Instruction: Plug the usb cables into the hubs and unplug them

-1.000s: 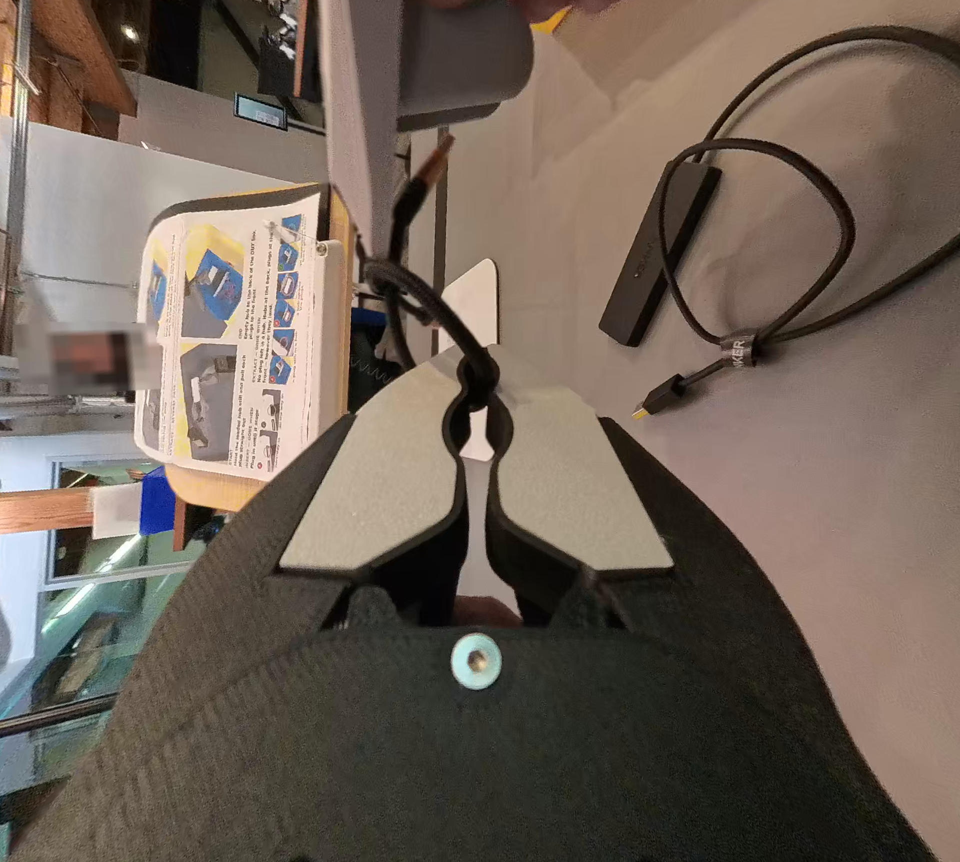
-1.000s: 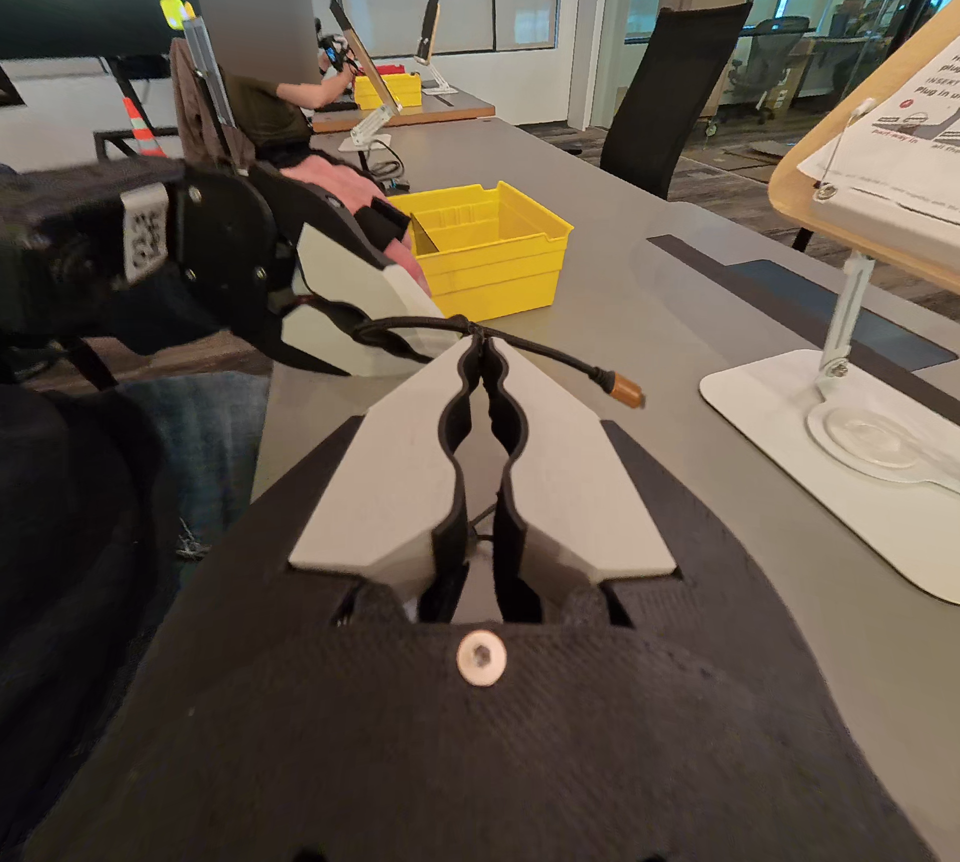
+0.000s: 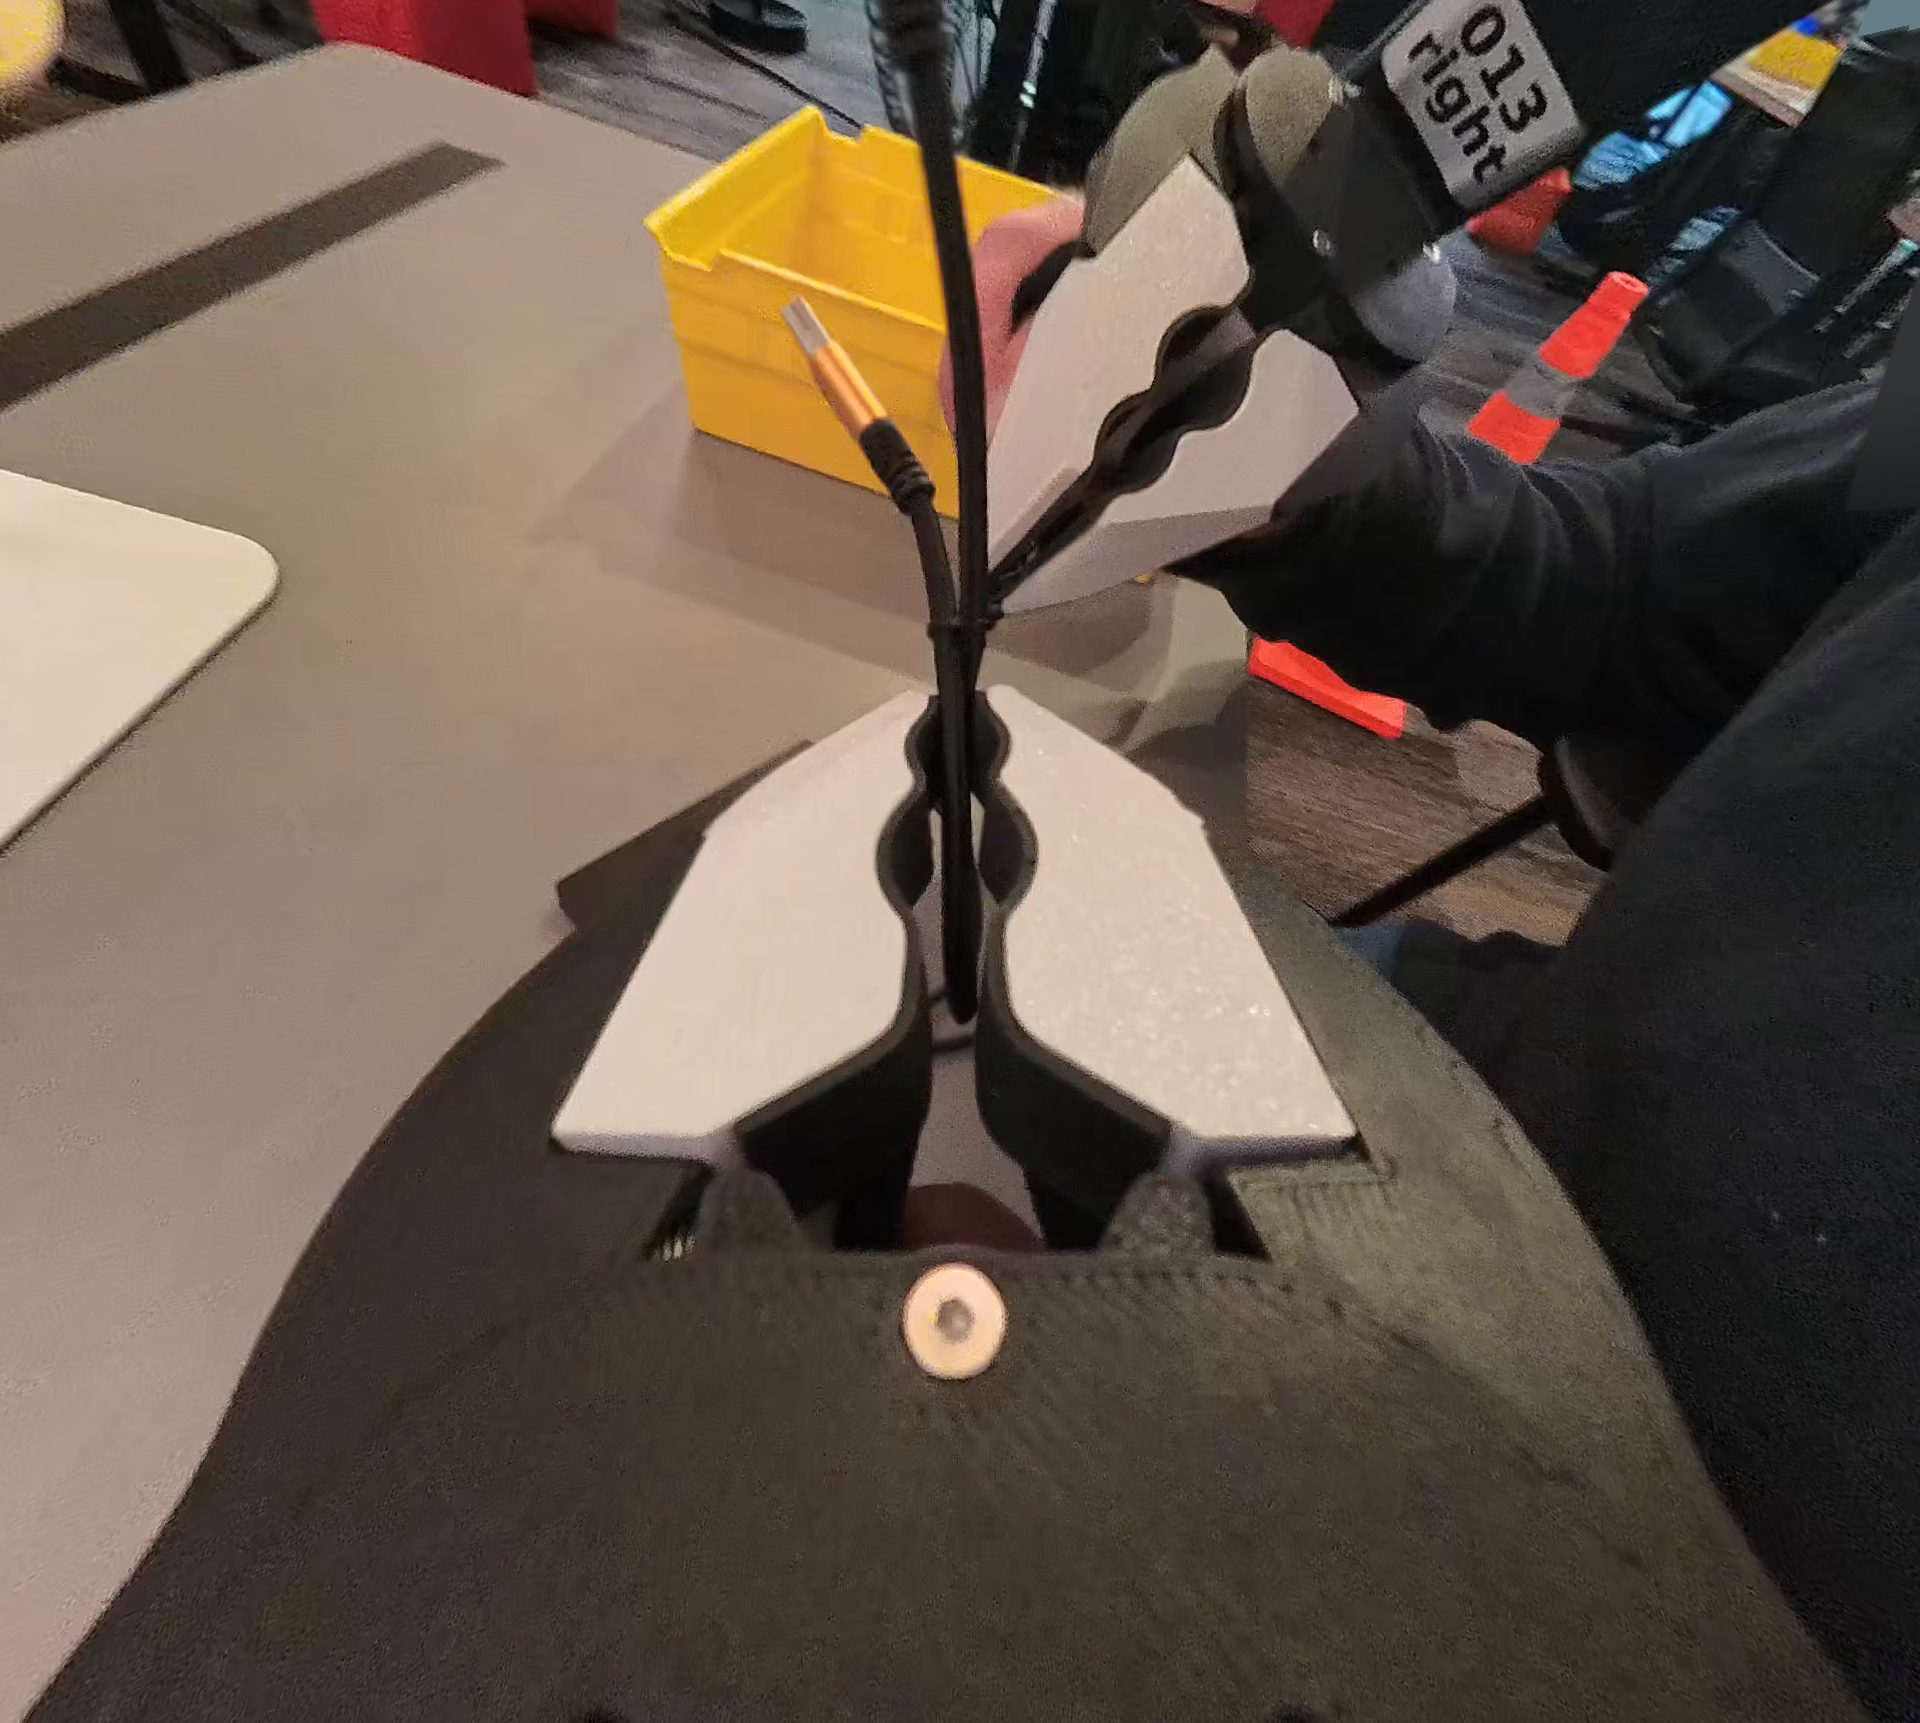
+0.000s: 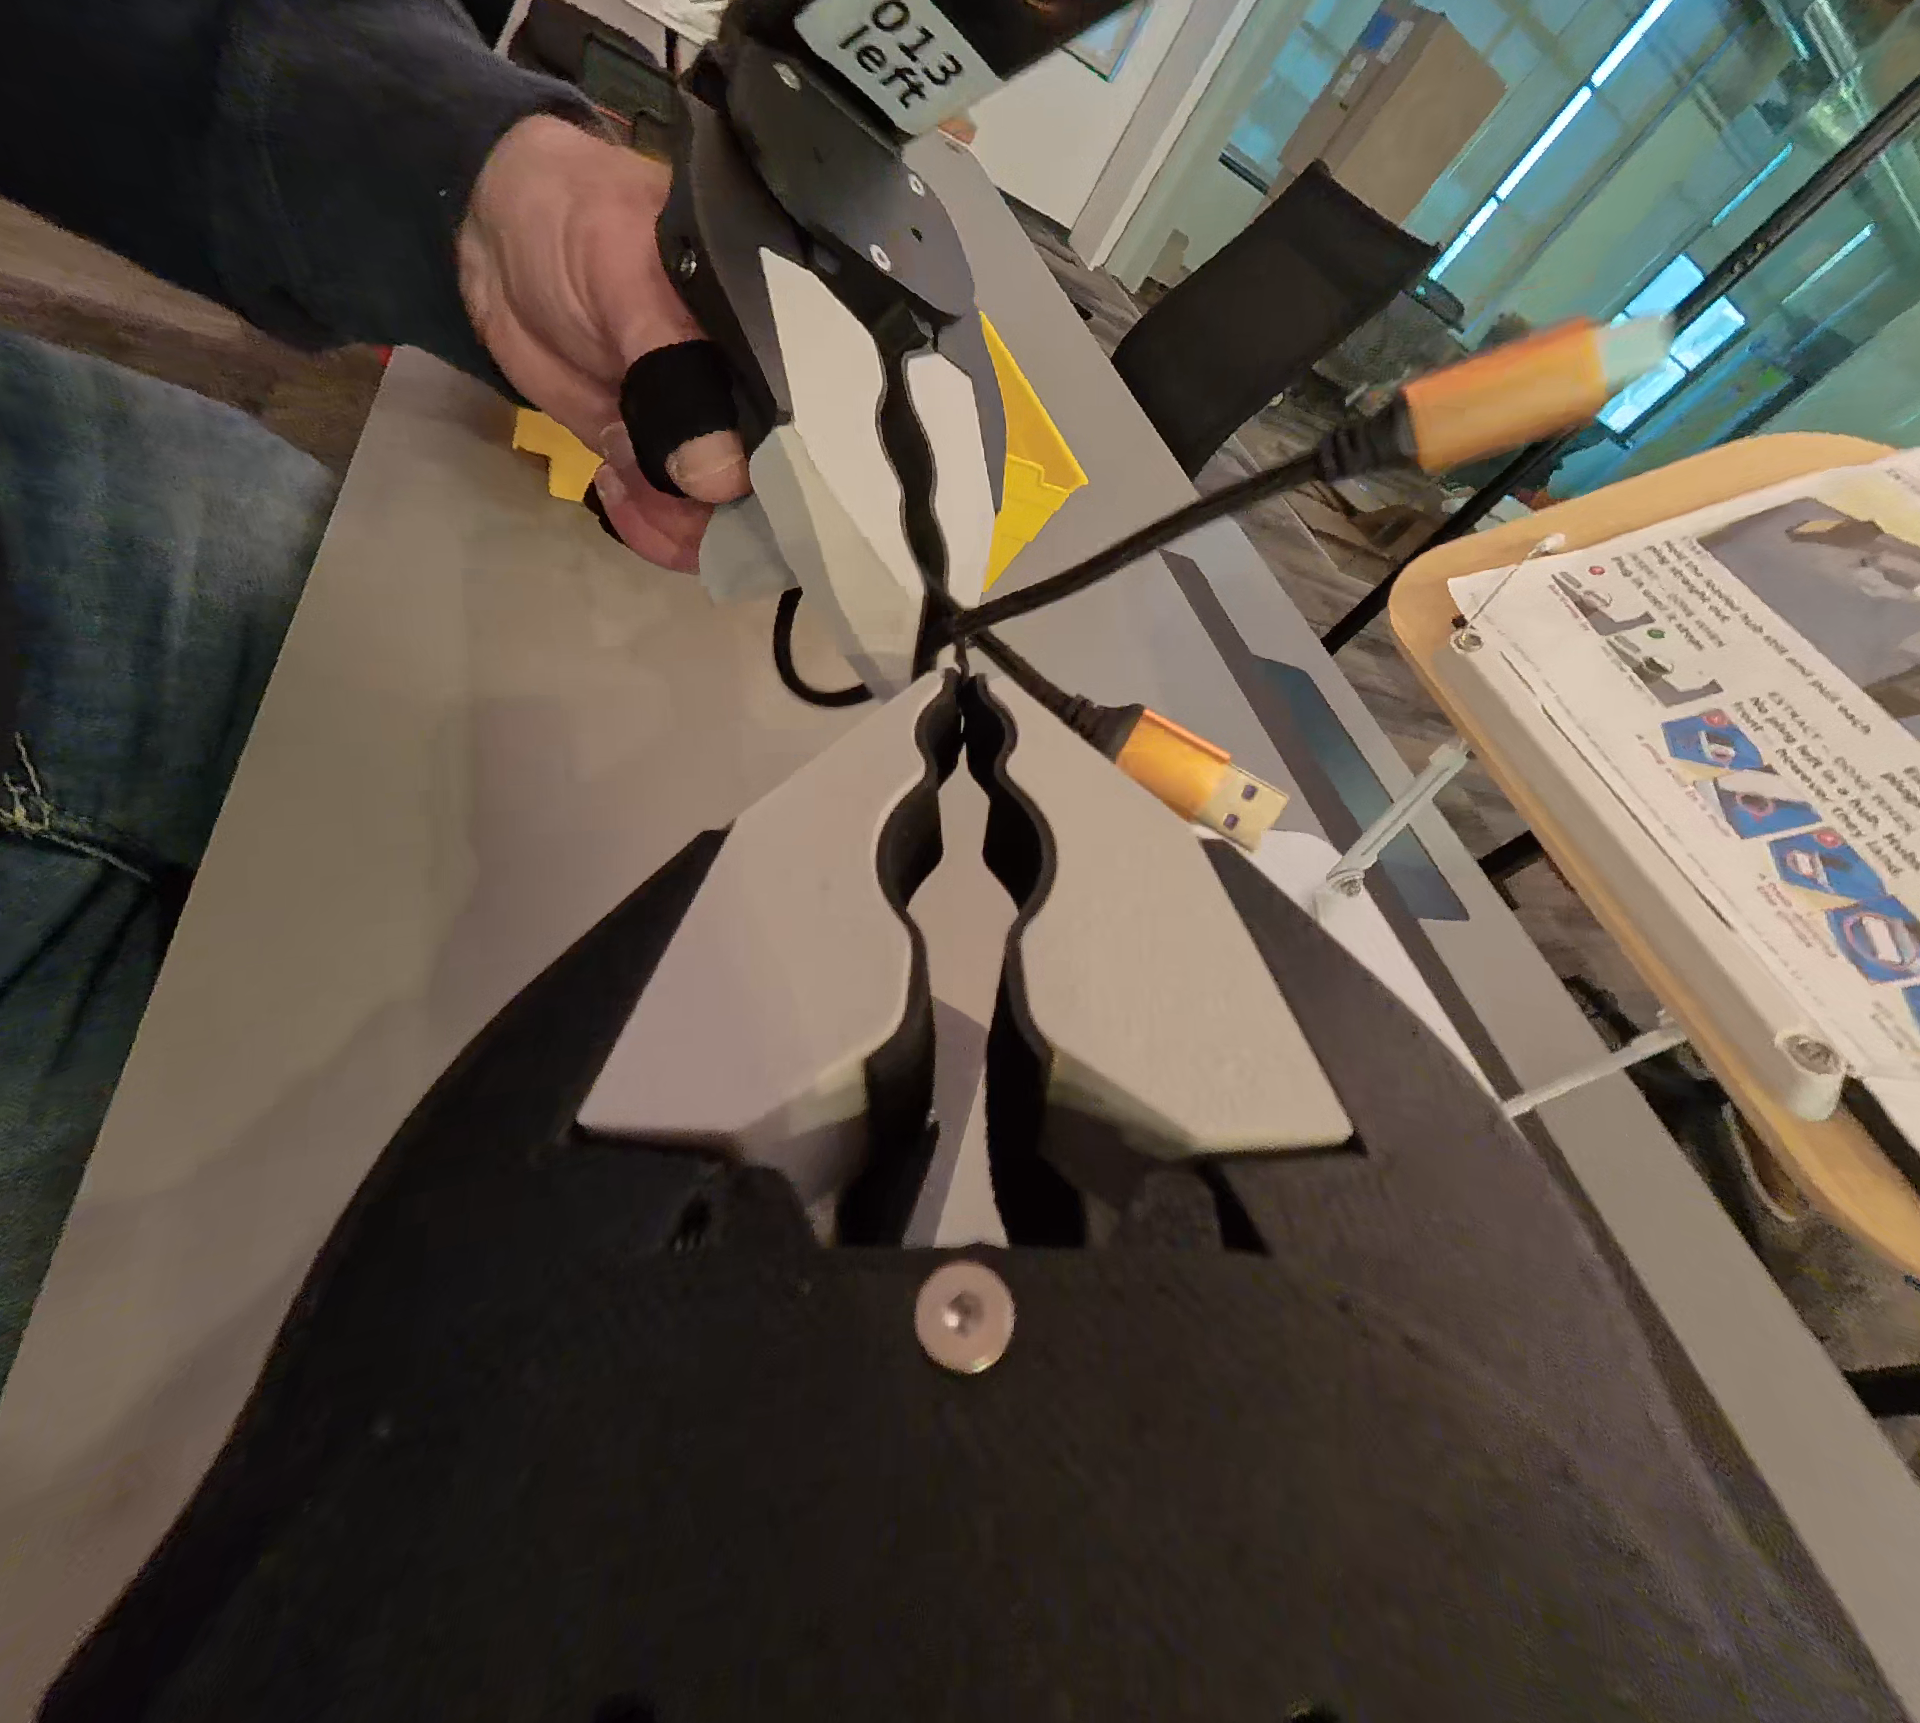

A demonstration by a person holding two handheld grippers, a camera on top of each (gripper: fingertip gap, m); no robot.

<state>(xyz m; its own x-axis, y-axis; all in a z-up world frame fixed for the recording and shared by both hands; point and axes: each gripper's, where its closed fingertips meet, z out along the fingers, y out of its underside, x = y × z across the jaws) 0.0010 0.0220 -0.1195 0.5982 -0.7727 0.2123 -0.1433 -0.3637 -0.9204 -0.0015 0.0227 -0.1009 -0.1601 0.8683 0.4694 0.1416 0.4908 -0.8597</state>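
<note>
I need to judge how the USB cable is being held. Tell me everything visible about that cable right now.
The USB cable is thin, black and rubbery, folded double and bound by a thin tie. Both ends carry orange metallic-looking plugs with silver USB tips, one near, one raised higher. The left gripper is shut on the doubled strands; the right gripper pinches at the tie. It hangs above the grey table, plugged into nothing.

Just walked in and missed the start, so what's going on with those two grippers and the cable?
A person holds a gripper in each hand above a grey table. The left gripper is shut on a black USB cable folded double, so both orange plugs stick out free. The right gripper has its tips closed at the thin tie binding the two strands, seemingly to work it loose. No hub is in view and nothing is plugged in. A yellow bin sits behind.
</note>
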